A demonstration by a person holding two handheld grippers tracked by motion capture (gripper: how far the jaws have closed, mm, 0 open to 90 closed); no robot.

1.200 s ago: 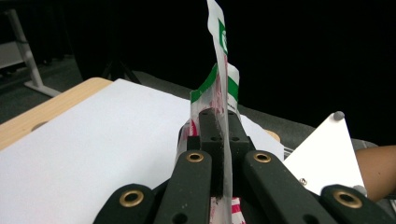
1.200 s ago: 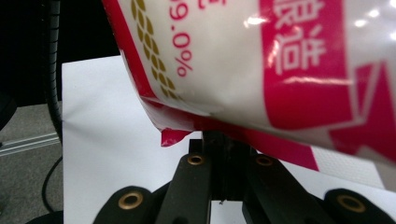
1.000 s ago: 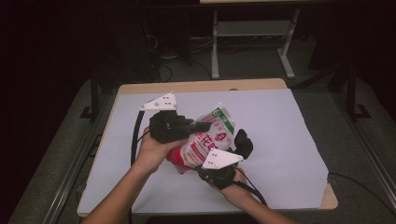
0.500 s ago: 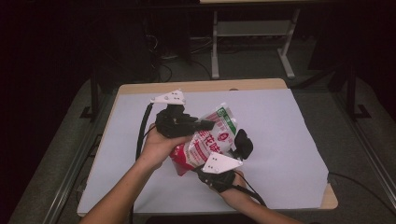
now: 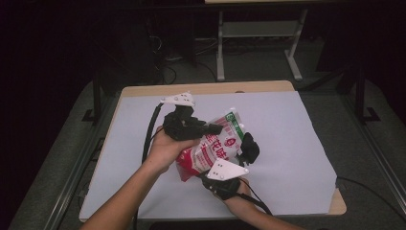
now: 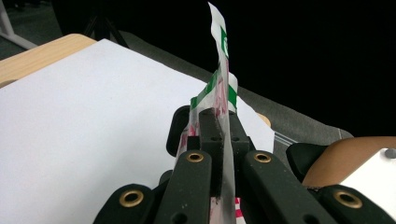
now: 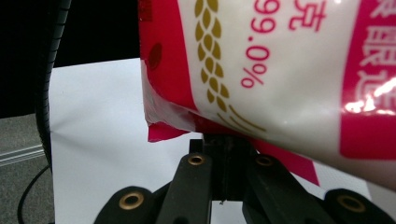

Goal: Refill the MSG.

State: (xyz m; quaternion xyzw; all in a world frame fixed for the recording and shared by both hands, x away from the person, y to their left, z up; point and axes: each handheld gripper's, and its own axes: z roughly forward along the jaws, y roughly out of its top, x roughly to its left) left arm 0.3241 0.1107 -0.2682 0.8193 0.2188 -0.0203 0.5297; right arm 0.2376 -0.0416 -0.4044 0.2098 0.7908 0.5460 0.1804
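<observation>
Dark surroundings hide the room; above the white table [image 5: 297,124], both grippers' fingers pinch the pouch [image 5: 210,148], covering its edges.

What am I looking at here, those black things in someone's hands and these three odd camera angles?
A person sits at a table covered with a white sheet and holds a hand tool in each hand. Each tool ends in a black two-jawed claw and carries its own small camera.

The high view looks down from above the person. It shows the left claw and the right claw gripping a red, white and green plastic food bag, lifted off the sheet.

The left gripper view looks along that claw's jaws, which are shut on a thin edge of the bag.

The right gripper view looks along the other claw, shut on the bag's red lower seam.
</observation>
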